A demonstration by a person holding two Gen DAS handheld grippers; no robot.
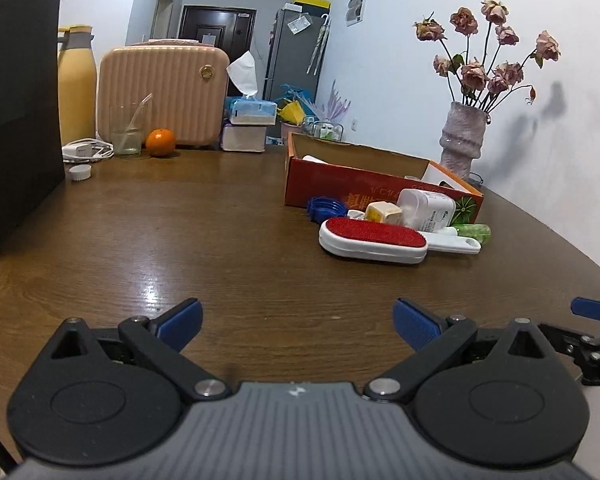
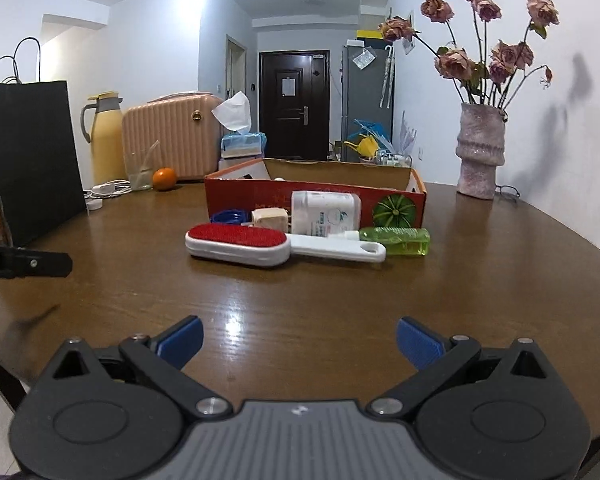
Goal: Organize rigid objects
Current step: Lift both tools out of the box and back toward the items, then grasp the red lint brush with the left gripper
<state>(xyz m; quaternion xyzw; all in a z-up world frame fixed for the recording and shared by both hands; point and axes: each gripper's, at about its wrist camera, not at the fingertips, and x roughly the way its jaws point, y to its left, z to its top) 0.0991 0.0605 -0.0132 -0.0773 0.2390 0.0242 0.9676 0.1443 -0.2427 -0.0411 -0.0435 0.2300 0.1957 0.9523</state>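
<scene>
Jaws on both the left gripper [image 1: 298, 326] and right gripper [image 2: 299, 342] spread wide, empty, low over the surface [image 2: 300, 296]. Ahead: brush [image 2: 260, 243] beside the box [image 2: 316, 196]; likely light, stiff, slick plastic, so pinch across its narrow handle.

The left gripper [image 1: 298, 326] is wide open over the brown wooden table [image 1: 180, 240], near the red-and-white lint brush [image 1: 374, 240].
</scene>
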